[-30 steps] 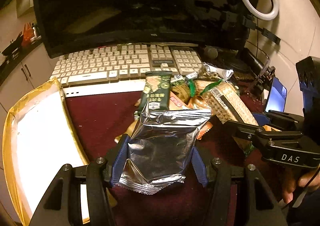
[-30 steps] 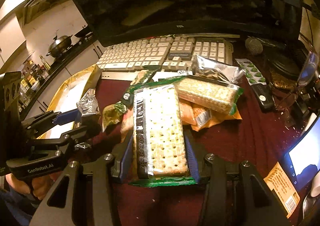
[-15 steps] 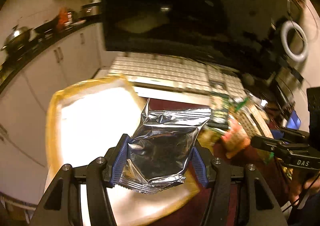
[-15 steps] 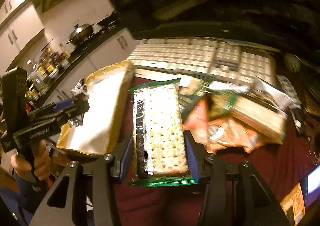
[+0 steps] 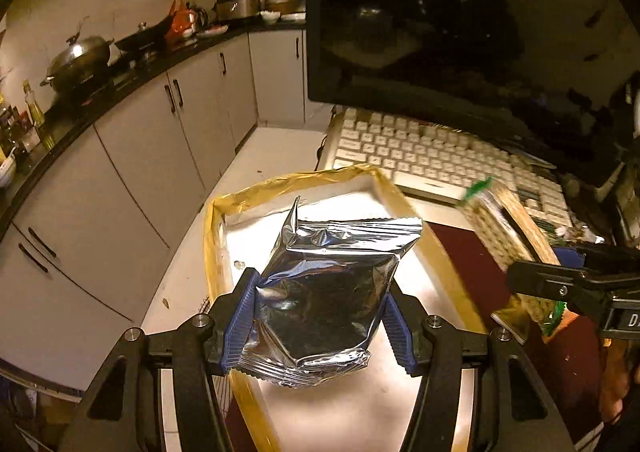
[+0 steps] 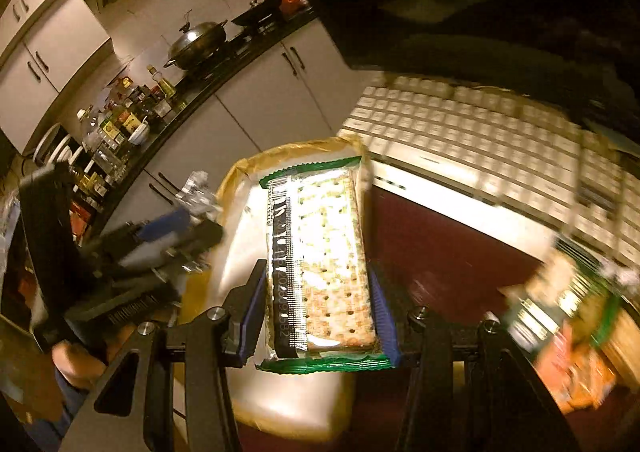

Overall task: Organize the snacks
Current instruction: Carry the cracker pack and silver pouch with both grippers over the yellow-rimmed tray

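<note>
Two tools clamped – left tool (image 5: 320, 326) on foil pouch (image 5: 320, 292), right tool (image 6: 320, 312) on crackers (image 6: 324, 264)

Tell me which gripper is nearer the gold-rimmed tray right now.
Left. The left gripper, shut on a silver foil pouch, is over the gold-rimmed tray. The right gripper, holding a cracker pack, is at the tray's edge, partly over the maroon table.

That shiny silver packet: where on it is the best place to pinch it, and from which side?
Across its puffy middle, coming in from the crimped bottom end. The silver pouch is soft and pillow-shaped with flat sealed ends, so the left gripper has its blue pads pressing the two side edges, which probably stops it slipping or folding.
</note>
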Available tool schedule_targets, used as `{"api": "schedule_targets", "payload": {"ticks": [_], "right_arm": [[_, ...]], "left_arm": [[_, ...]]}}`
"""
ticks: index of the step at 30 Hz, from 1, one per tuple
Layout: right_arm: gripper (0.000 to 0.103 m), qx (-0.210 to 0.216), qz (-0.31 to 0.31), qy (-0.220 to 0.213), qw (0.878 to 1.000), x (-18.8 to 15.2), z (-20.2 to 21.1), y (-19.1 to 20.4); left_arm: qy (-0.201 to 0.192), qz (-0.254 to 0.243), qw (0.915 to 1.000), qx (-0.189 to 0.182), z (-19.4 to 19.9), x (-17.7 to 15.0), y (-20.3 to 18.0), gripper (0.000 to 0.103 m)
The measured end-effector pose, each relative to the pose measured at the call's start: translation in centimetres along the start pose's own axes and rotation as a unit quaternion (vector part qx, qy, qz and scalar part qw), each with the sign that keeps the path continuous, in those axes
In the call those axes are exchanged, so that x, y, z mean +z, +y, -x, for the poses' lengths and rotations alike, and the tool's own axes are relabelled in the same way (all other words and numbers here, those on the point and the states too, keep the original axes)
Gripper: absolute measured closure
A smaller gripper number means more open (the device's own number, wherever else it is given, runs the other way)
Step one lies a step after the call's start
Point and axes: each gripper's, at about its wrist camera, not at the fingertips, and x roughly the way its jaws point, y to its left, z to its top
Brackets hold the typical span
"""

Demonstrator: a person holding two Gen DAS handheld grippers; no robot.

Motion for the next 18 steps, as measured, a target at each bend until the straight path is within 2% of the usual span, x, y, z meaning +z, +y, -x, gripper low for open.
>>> {"api": "schedule_targets", "payload": {"ticks": [4, 6, 8, 13, 18], "right_arm": [[0.056, -0.006, -0.003, 0.017, 1.0, 2.0, -3.4, 1.1], [0.056, -0.004, -0.019, 0.028, 0.999, 2.9, -5.0, 0.9], [0.056, -0.002, -0.024, 0.033, 0.999, 3.5, -6.1, 0.7], [0.056, -0.013, -0.038, 0.054, 0.998, 5.1, -9.4, 0.3], [0.056, -0.027, -0.04, 0.072, 0.996, 5.5, -11.8, 0.3]], "left_arm": [[0.025, 0.008, 0.9996, 0.003, -2.8, 0.7, 0.9, 0.041], [0.041, 0.008, 0.9989, 0.023, -4.2, 0.9, 1.2, 0.041], [0.053, 0.007, 0.9983, 0.023, -5.5, 1.1, 1.3, 0.041], [0.078, 0.009, 0.9965, 0.027, -7.3, 1.2, 1.0, 0.041], [0.087, 0.016, 0.9957, 0.028, -8.3, 1.1, 1.3, 0.041]]}}
